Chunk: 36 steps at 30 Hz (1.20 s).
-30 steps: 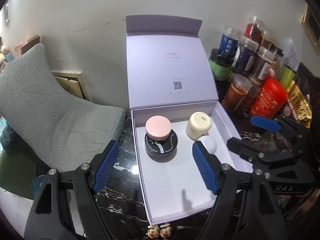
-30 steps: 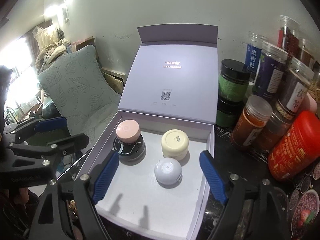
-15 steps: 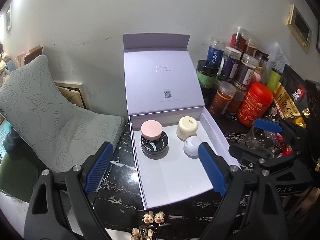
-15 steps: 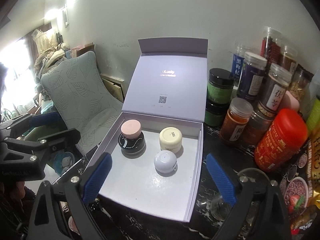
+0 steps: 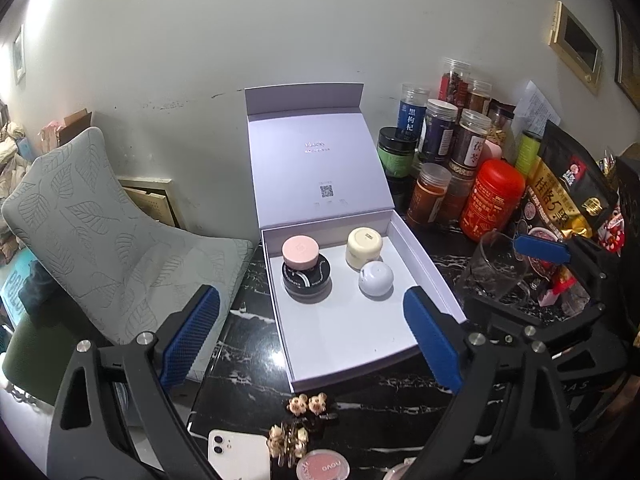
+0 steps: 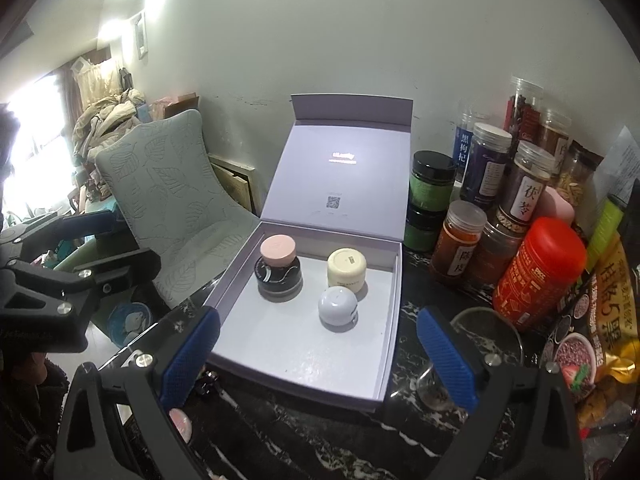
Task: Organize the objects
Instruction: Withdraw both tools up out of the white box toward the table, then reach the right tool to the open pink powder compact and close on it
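Above the open lilac cardboard box [image 5: 436,280], both the left gripper [image 5: 312,332] and right gripper [image 6: 318,356] had just been opening, fingers spread, holding nothing.

A lived-in home, cluttered. A black marble-patterned desk [image 5: 248,364] stands against a scuffed white wall [image 5: 280,32]; its right edge is crowded with jars of dried herbs and tea [image 6: 488,168] and snack packets [image 6: 608,320]. A leaf-patterned padded chair [image 6: 176,204] stands off its left edge, with heaped clothes [image 6: 108,120] by a bright window behind.
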Each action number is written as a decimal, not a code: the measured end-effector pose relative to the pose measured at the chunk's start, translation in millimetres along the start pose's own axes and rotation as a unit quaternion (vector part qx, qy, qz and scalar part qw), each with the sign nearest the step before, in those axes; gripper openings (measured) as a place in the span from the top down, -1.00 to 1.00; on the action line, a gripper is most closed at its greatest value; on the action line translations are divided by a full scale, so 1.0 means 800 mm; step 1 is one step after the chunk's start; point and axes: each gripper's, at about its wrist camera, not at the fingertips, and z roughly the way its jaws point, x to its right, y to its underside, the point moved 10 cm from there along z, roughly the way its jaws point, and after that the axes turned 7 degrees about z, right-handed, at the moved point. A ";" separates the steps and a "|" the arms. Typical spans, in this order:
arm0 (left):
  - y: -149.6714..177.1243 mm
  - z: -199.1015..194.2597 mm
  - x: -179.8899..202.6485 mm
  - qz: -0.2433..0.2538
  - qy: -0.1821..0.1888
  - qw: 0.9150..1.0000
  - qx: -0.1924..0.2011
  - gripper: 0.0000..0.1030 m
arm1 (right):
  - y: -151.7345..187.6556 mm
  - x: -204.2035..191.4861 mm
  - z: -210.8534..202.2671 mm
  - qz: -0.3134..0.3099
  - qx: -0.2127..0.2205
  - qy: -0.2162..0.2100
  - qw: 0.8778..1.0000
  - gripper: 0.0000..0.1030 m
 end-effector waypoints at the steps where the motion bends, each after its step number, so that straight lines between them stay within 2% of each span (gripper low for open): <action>1: 0.003 -0.004 0.001 0.001 -0.001 1.000 0.001 -0.81 | 0.003 -0.002 -0.004 -0.002 0.000 -0.001 1.000 -0.94; 21: 0.082 -0.035 0.025 0.002 0.022 0.999 -0.026 -0.82 | 0.075 -0.026 -0.051 0.002 -0.011 -0.008 1.000 -0.94; 36: 0.152 -0.034 0.028 -0.004 0.035 0.998 -0.058 -0.82 | 0.145 -0.043 -0.047 0.009 -0.047 -0.010 0.999 -0.94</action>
